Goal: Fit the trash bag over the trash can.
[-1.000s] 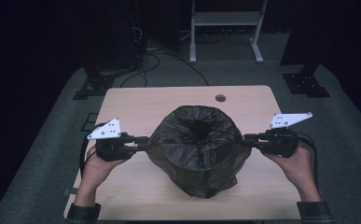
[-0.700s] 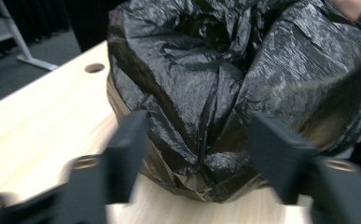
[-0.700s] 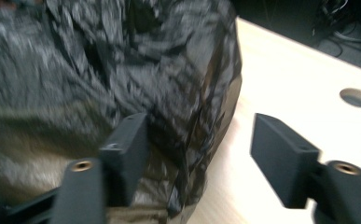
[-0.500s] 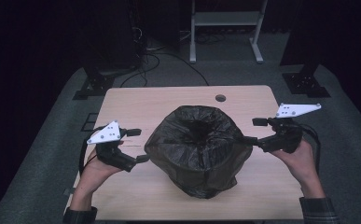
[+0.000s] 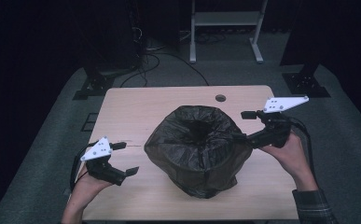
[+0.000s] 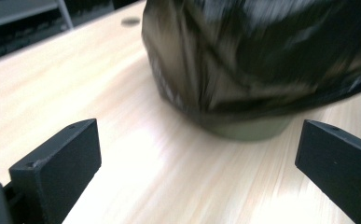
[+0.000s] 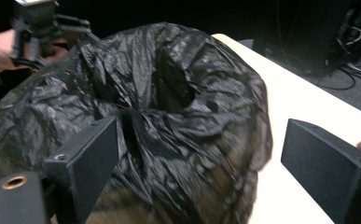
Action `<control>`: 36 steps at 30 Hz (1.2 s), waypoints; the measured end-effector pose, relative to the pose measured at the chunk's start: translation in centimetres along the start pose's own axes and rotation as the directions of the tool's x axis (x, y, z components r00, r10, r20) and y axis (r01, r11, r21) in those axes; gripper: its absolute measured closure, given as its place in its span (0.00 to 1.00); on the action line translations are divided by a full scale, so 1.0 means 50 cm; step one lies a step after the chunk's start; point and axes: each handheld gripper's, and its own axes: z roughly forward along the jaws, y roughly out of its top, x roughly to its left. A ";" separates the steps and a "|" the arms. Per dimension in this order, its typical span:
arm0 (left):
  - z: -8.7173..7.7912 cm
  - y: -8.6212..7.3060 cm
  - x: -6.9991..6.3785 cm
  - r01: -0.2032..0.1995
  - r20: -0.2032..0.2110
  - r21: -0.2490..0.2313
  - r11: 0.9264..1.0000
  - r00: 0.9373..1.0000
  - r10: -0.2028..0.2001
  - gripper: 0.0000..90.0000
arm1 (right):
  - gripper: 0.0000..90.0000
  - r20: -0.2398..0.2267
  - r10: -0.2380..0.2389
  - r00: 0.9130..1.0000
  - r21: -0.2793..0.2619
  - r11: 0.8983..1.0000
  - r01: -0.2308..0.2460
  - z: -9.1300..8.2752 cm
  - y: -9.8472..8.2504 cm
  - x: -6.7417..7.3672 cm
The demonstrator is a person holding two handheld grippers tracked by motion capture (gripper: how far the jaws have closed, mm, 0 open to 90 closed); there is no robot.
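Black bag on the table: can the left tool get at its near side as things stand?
Probably yes. The left tool is open and empty, and bare table lies between it and the black bag.

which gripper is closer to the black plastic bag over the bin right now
Right. The right gripper sits against the crinkled black plastic bag at its upper edge, jaws open. The left gripper is low beside it, apart, open.

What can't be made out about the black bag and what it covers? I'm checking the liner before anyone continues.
- Container under the black bag: plastic hides it in the high view; the left gripper view shows a greenish base, blurred.
- Bag's inside: too dark in the high and right gripper views.
- Bag's far side: hidden by its own bulk.
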 end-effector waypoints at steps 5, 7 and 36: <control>0.010 -0.046 0.004 0.026 -0.037 0.067 0.997 0.999 -0.024 0.00 | 0.11 -0.023 -0.038 0.999 0.015 0.999 0.039 0.019 0.022 0.008; 0.011 -0.061 0.006 0.037 -0.042 0.083 0.996 0.999 -0.034 0.00 | 0.11 -0.037 -0.059 0.998 0.027 0.998 0.060 0.032 0.036 0.014; 0.061 -0.166 0.039 0.102 -0.137 0.265 0.959 0.988 -0.068 0.00 | 0.11 -0.139 -0.118 0.983 0.285 0.946 0.153 0.150 0.069 0.030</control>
